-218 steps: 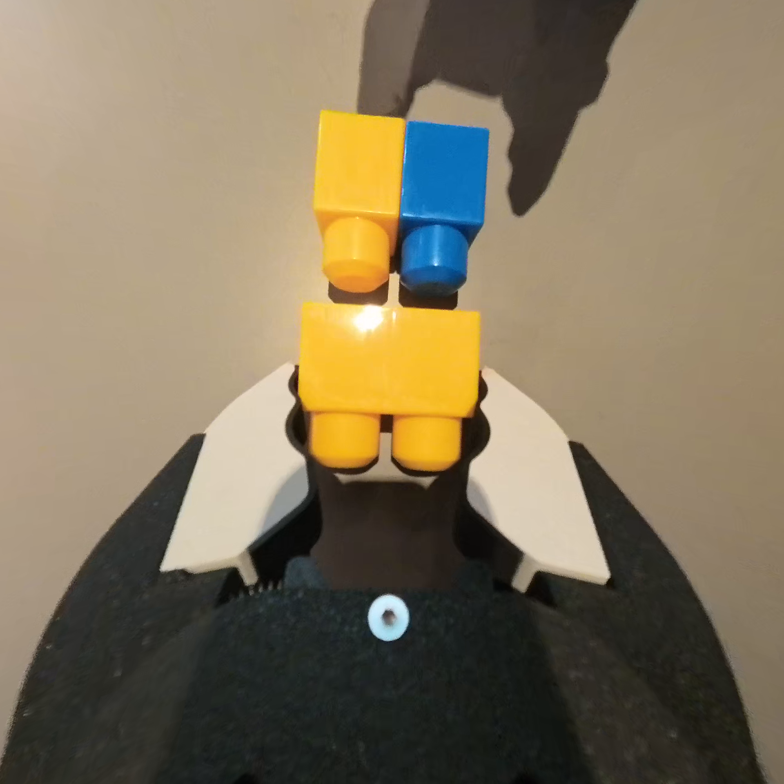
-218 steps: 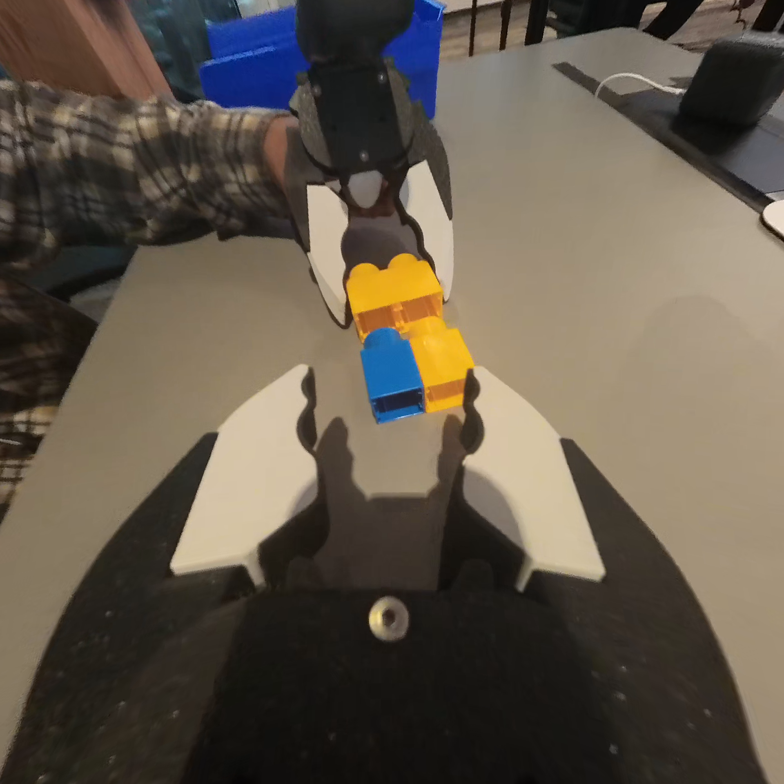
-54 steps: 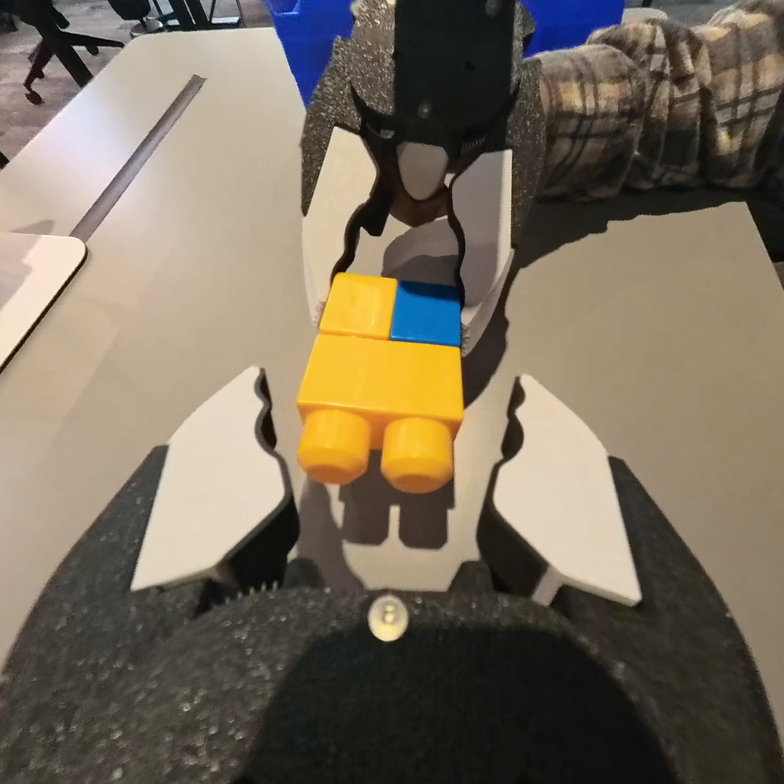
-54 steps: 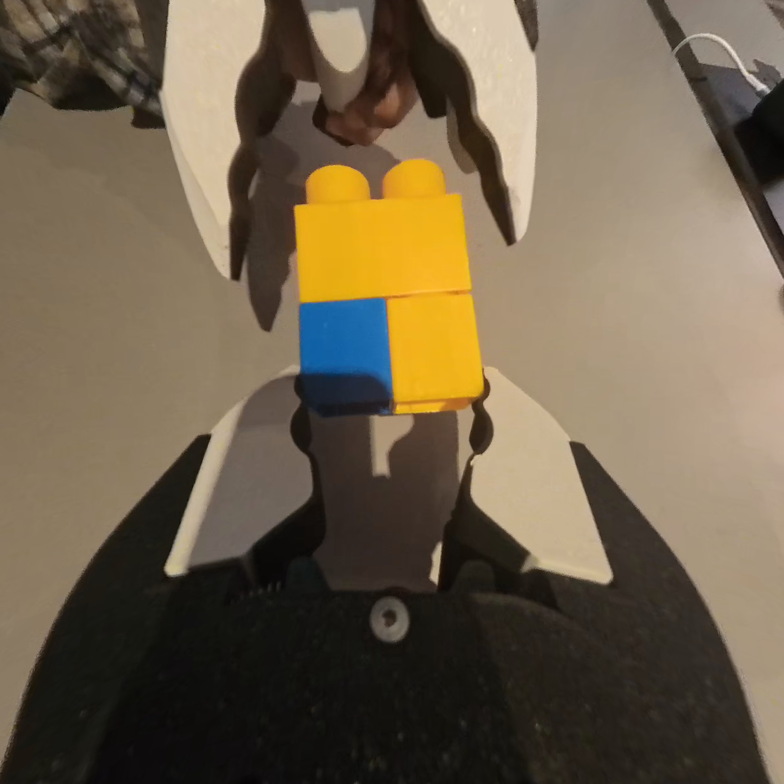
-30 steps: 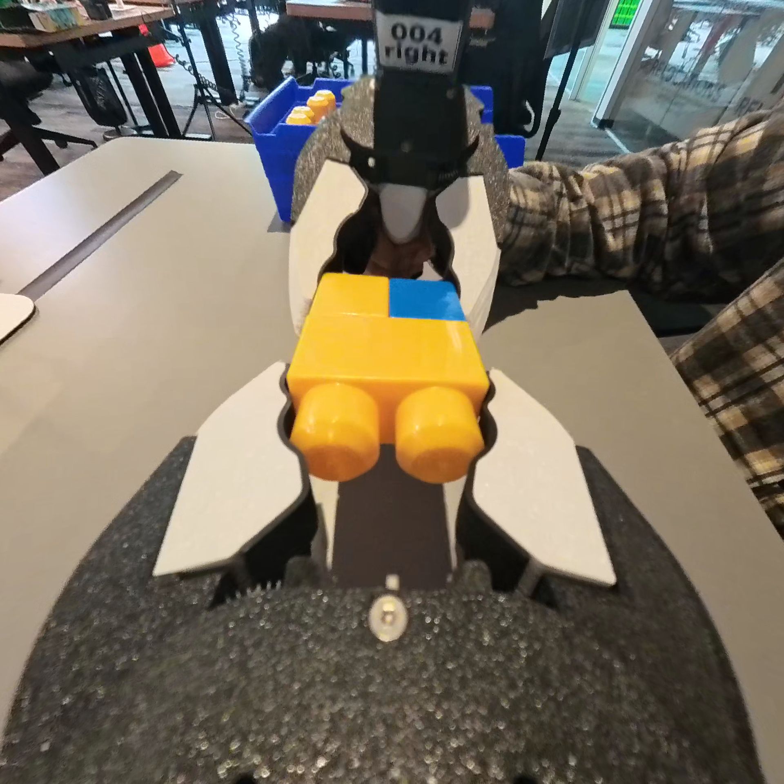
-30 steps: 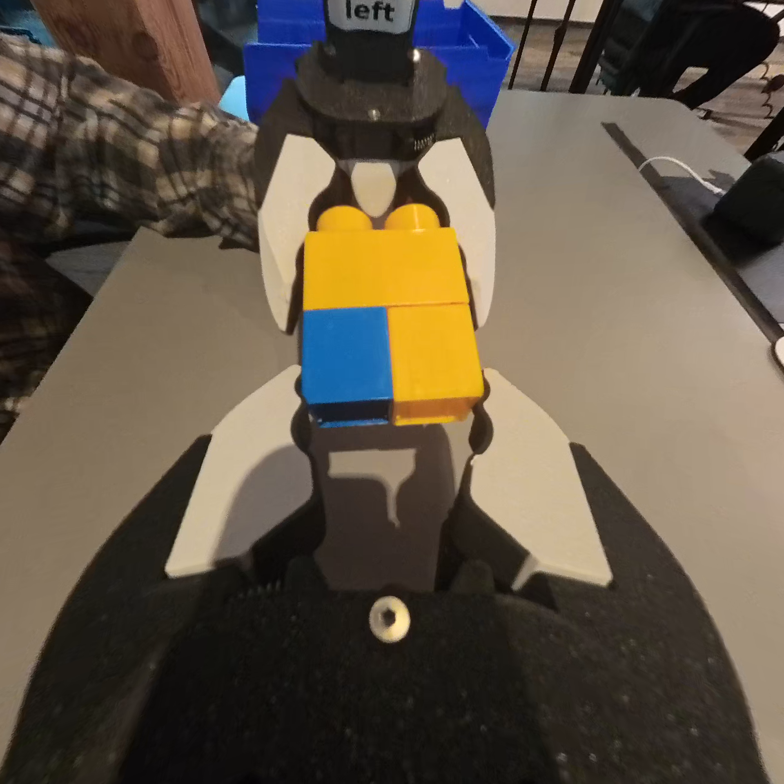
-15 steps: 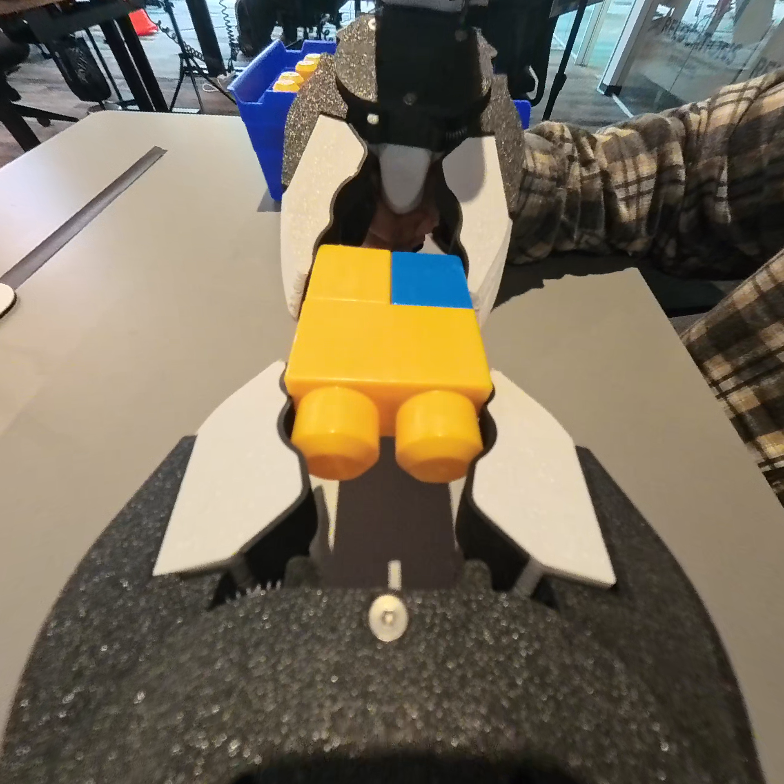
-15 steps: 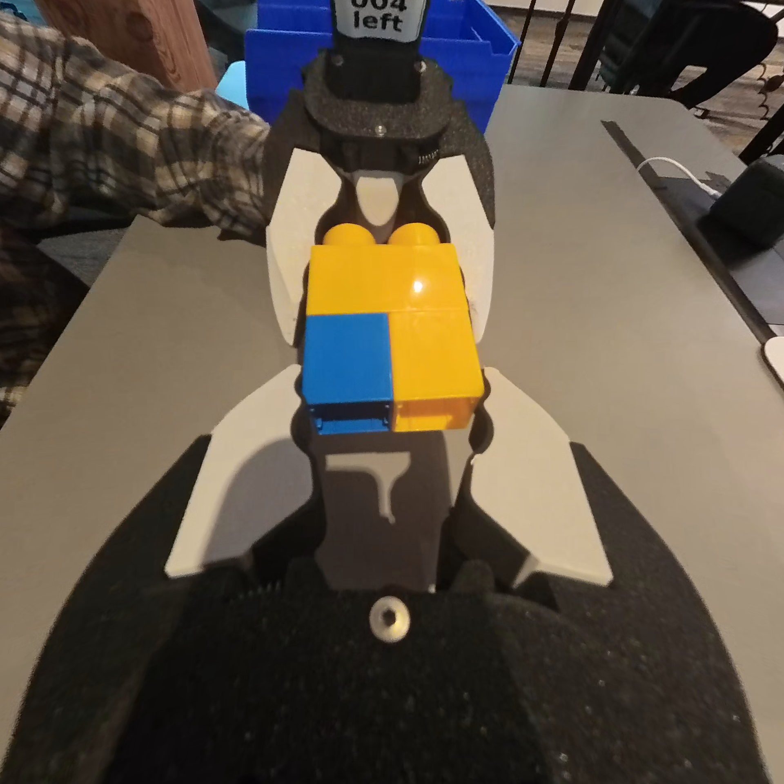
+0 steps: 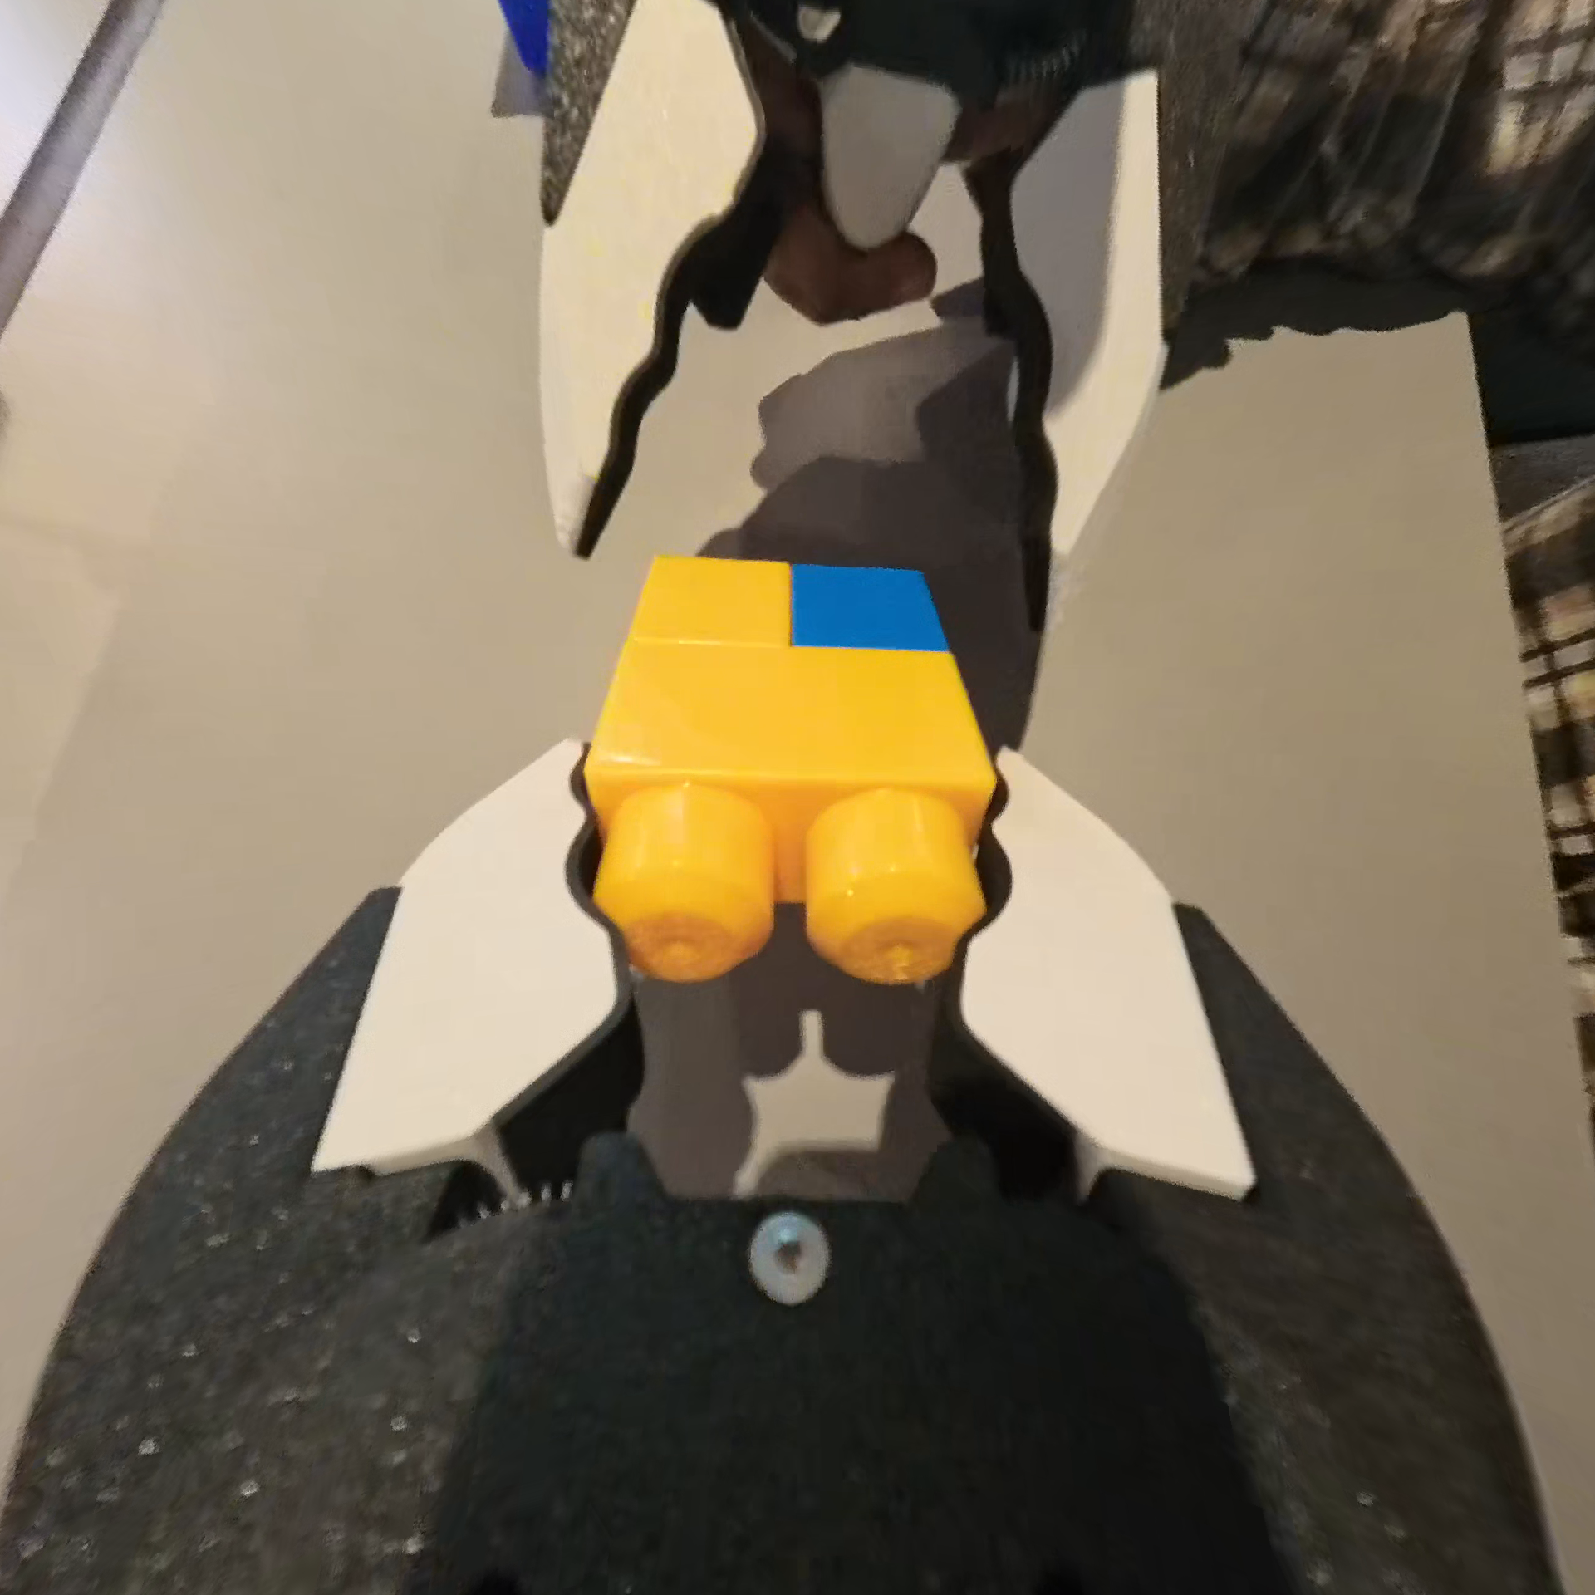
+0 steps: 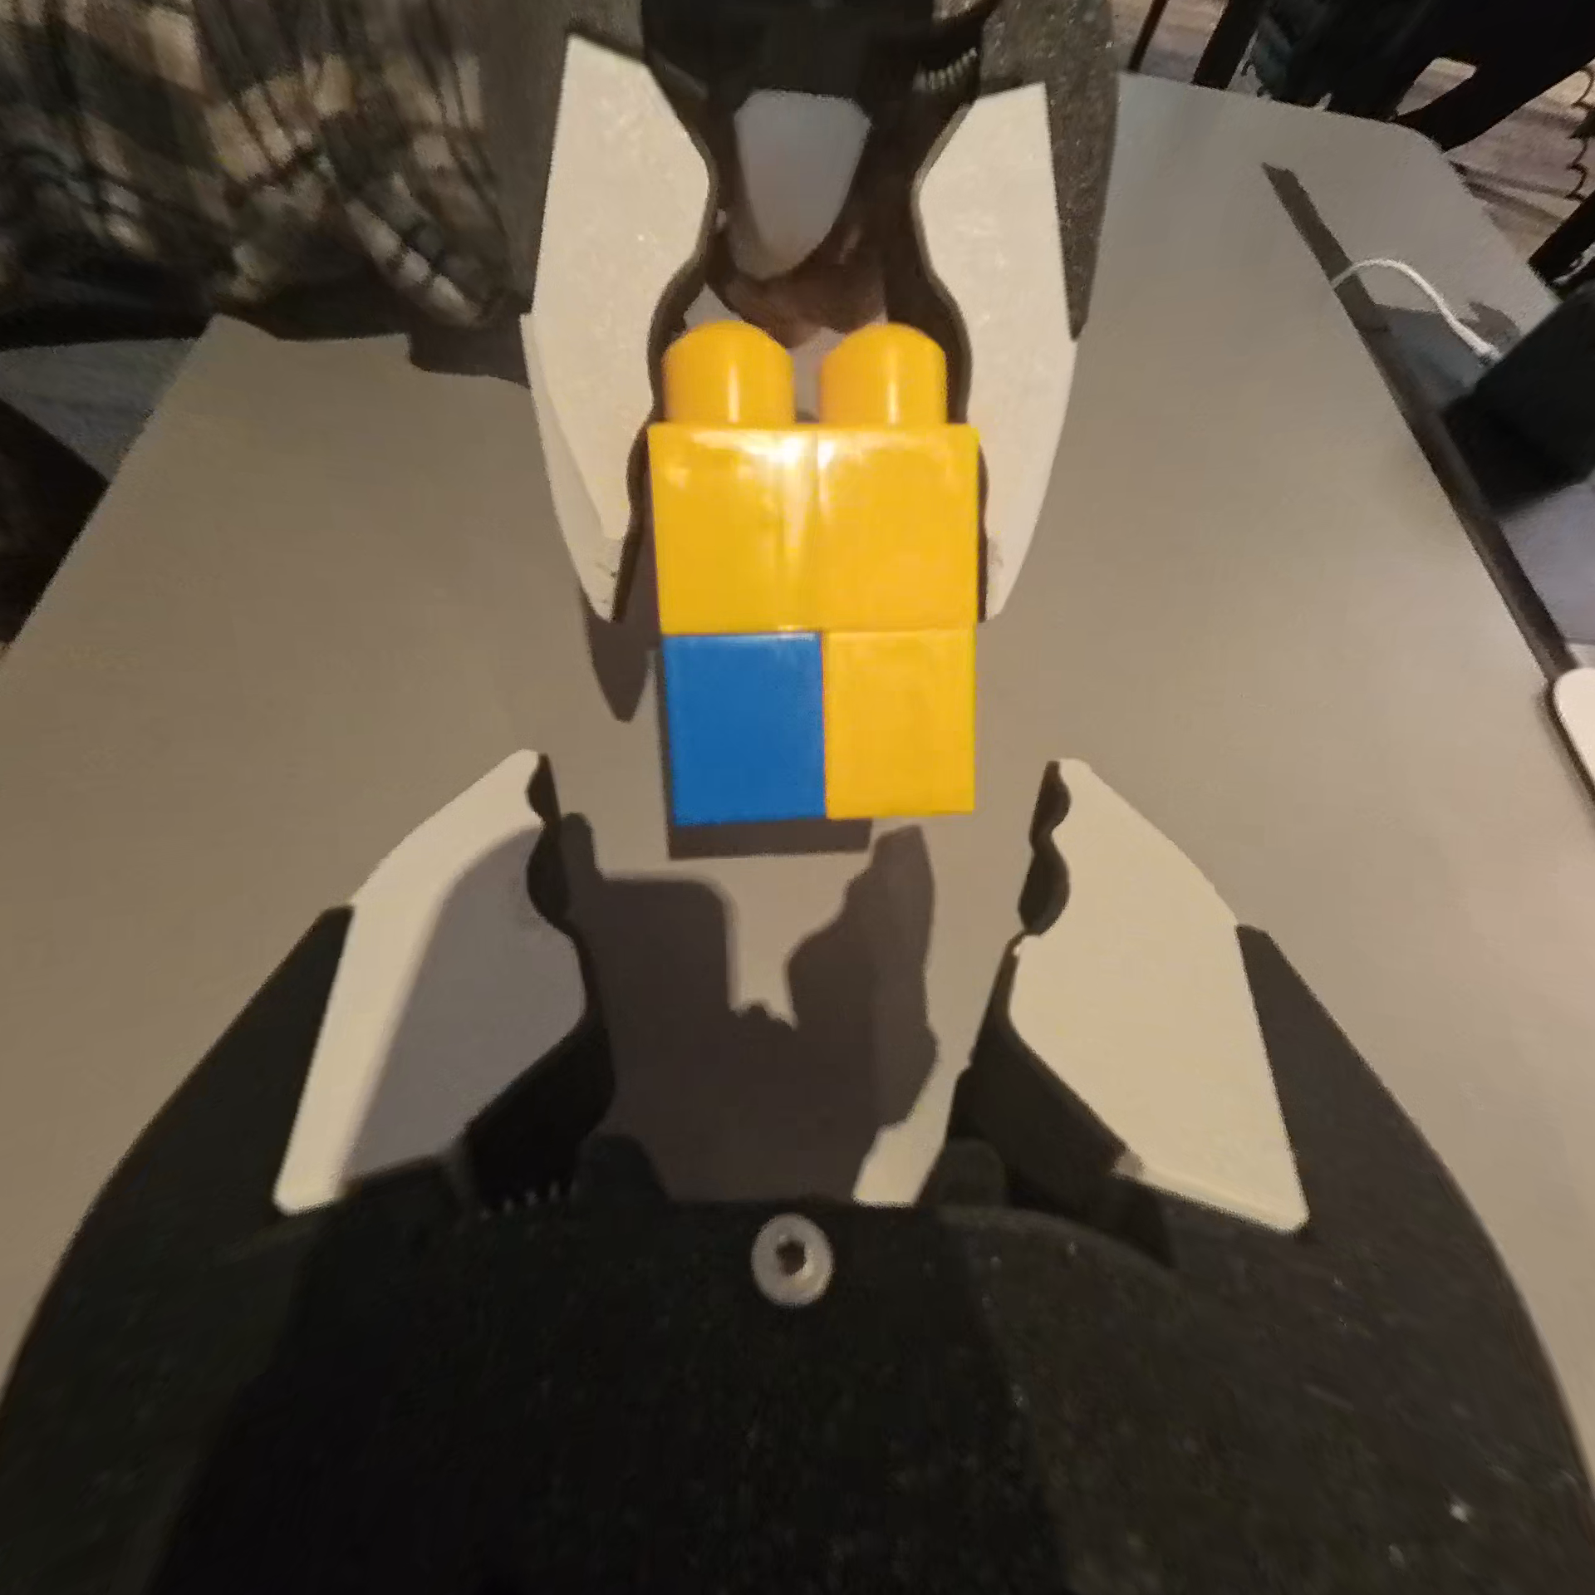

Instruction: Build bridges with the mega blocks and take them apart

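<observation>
Three mega blocks are joined: a yellow two-stud block (image 9: 790, 716) with a small yellow block (image 9: 712, 600) and a small blue block (image 9: 863, 608) pressed onto its underside. My left gripper (image 9: 787, 759) is shut on the two-stud block, whose studs point back at the camera. My right gripper (image 10: 798, 764) is open, its fingers spread just short of the blue block (image 10: 747, 729) and the small yellow block (image 10: 898, 721), touching neither. The two-stud block (image 10: 811, 526) sits between the left gripper's fingers (image 10: 798, 595). I cannot tell if the blocks rest on the grey table (image 10: 345, 518).
The right gripper (image 9: 816, 544) faces mine across the blocks. Plaid sleeves lie behind each gripper (image 9: 1381, 155) (image 10: 259, 147). A white cable (image 10: 1398, 285) and a dark box (image 10: 1536, 414) sit at the table's right side. A blue bin corner (image 9: 526, 34) shows behind.
My right gripper has opened, let go of the two small blocks and drawn back a little. My left gripper still holds the two-stud block. Both cameras now look down more steeply.
</observation>
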A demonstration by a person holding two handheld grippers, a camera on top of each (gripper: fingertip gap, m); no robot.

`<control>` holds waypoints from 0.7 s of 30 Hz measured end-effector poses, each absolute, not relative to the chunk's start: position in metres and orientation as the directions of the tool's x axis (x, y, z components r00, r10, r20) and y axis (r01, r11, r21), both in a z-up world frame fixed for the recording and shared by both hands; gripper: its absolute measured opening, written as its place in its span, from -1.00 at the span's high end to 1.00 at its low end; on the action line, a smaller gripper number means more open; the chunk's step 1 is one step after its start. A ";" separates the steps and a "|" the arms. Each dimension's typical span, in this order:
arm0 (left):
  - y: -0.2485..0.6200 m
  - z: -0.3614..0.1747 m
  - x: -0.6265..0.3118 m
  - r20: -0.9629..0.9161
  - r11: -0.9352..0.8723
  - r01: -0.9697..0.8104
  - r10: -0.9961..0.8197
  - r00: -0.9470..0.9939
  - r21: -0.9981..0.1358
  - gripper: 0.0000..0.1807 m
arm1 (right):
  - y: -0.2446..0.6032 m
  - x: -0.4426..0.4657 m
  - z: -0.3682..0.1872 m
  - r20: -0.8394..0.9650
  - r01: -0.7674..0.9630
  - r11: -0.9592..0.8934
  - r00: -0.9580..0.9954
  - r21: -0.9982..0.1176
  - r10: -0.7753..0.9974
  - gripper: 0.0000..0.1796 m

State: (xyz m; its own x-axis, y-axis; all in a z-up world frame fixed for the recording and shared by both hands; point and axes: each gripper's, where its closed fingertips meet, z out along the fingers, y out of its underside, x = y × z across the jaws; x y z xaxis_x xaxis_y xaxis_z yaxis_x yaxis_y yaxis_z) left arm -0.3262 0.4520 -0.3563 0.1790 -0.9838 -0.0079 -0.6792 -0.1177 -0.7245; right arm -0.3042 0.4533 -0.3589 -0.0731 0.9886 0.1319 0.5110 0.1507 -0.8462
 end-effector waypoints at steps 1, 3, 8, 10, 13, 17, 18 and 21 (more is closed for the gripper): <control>0.451 -0.354 -0.324 -0.001 -0.122 -0.686 -0.984 0.176 -0.718 0.08 | 0.454 -0.307 -0.359 0.149 0.510 0.163 -0.067 -0.844 0.987 -0.18; 0.449 -0.349 -0.317 0.008 -0.119 -0.693 -0.987 0.162 -0.711 0.08 | 0.453 -0.311 -0.359 0.155 0.509 0.163 -0.059 -0.846 0.986 -0.21; 0.442 -0.330 -0.300 0.025 -0.097 -0.661 -0.993 0.118 -0.744 0.08 | 0.445 -0.314 -0.358 0.128 0.500 0.148 -0.075 -0.853 0.989 0.10; 0.443 -0.320 -0.294 0.030 -0.098 -0.623 -0.992 0.119 -0.776 0.08 | 0.446 -0.315 -0.355 0.132 0.493 0.144 -0.060 -0.858 0.989 0.11; 0.448 -0.303 -0.290 0.053 -0.131 -0.530 -0.986 0.161 -0.838 0.03 | 0.452 -0.314 -0.343 0.167 0.435 0.154 -0.009 -0.887 0.986 0.12; 0.453 -0.264 -0.290 0.149 -0.185 -0.244 -0.976 0.159 -0.952 -0.15 | 0.460 -0.311 -0.323 0.156 0.313 0.131 0.057 -0.941 0.986 0.13; 0.453 -0.256 -0.292 0.175 -0.199 -0.170 -0.973 0.148 -0.965 -0.16 | 0.461 -0.310 -0.319 0.142 0.277 0.118 0.069 -0.954 0.987 0.15; 0.462 -0.242 -0.302 0.228 -0.233 -0.012 -0.960 0.163 -0.972 -0.16 | 0.465 -0.309 -0.318 0.108 0.230 0.084 0.094 -0.969 0.990 0.17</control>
